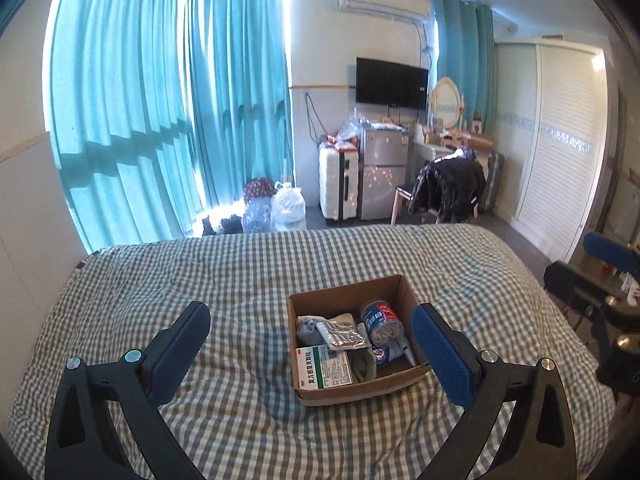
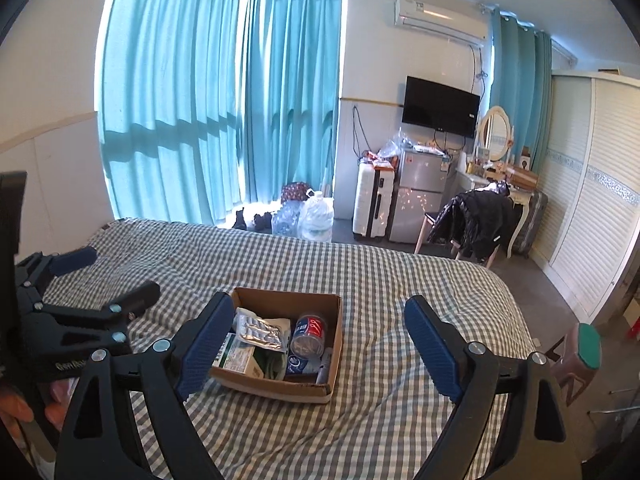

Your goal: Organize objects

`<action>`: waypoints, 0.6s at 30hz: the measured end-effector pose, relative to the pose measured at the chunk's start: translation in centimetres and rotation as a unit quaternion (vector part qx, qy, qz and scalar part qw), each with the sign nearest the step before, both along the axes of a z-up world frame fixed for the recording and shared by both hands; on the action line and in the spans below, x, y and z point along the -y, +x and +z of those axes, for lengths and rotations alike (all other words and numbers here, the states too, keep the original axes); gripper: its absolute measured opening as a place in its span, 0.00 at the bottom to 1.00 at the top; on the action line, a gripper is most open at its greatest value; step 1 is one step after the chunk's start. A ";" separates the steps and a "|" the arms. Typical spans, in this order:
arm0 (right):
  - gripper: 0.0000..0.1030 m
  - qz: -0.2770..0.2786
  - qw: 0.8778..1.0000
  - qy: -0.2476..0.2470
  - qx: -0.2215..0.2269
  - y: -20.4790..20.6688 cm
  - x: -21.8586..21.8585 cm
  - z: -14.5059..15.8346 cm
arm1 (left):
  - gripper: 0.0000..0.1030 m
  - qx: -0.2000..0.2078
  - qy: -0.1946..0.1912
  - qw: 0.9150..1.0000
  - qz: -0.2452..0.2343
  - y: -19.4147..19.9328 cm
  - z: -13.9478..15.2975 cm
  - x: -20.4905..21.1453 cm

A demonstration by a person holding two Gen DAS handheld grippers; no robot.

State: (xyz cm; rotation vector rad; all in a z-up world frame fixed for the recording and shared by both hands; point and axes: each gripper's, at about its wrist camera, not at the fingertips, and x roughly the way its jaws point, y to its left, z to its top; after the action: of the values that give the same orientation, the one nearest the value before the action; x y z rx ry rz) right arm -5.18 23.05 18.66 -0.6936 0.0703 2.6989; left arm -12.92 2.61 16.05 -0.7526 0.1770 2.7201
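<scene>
Cardboard box [image 1: 394,292] holds can [image 1: 380,320], blister pack [image 1: 342,334], medicine carton [image 1: 324,366]; both grippers spread wide, empty.

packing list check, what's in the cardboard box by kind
medicine box: 1
pill blister pack: 1
soda can: 1
grey cloth bundle: 1
pen: 1
blue-labelled wrapper: 1
total: 6, more may be hidden underneath

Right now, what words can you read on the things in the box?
"复方感冒灵颗粒" on the green-and-white medicine box.
"999" on its top corner, tiny.
The blue-and-red can has lettering too blurred to read.
The blister pack shows no readable text.
The cardboard box has none.
</scene>
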 end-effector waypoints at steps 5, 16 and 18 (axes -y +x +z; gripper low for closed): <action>0.87 -0.004 1.000 0.000 -0.022 2.1 1.5 -1.4 | 1.00 -0.011 0.043 0.999 0.001 2.0 -0.5 1.9; 0.90 -0.026 0.999 -0.001 -0.026 3.4 3.5 -10.1 | 1.00 -0.019 0.060 0.998 0.025 4.3 -7.1 3.5; 0.90 -0.022 0.999 -0.014 -0.028 3.3 3.3 -11.7 | 1.00 -0.028 0.053 0.998 0.027 5.0 -8.5 3.6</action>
State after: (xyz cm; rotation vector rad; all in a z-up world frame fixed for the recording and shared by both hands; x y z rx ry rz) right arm -1.84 19.78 6.95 -0.6170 0.1368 2.6791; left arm -7.96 -0.99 7.59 -0.6620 0.0254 2.7790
